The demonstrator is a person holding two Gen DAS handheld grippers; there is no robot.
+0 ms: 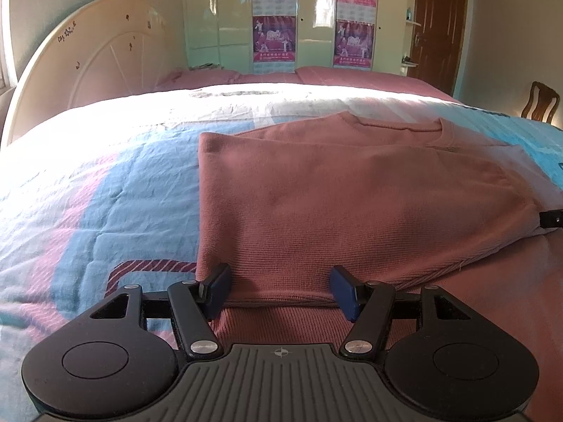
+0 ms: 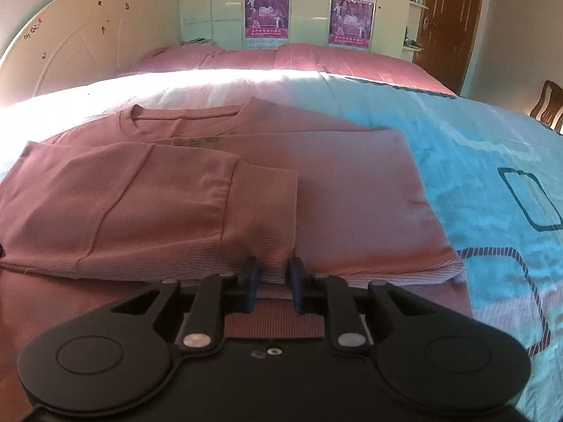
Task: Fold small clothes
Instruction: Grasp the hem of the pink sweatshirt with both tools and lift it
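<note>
Pink rib-knit sweater (image 1: 352, 190) lies flat on quilt (image 1: 105, 176), collar pointing away – sleeves folded in. Left gripper (image 1: 279, 290) spread wide; right gripper (image 2: 272, 283) narrow – both w/ hem between fingers.

You've got a dusty-pink ribbed sweater (image 2: 197, 190) on a quilt (image 1: 105, 190) of light blue, pink and white blocks with dark striped outlines. Your grippers are black with blue pads (image 1: 220, 290). Cream headboard (image 1: 98, 56); purple posters (image 1: 274, 35); brown door (image 2: 454, 17).
</note>
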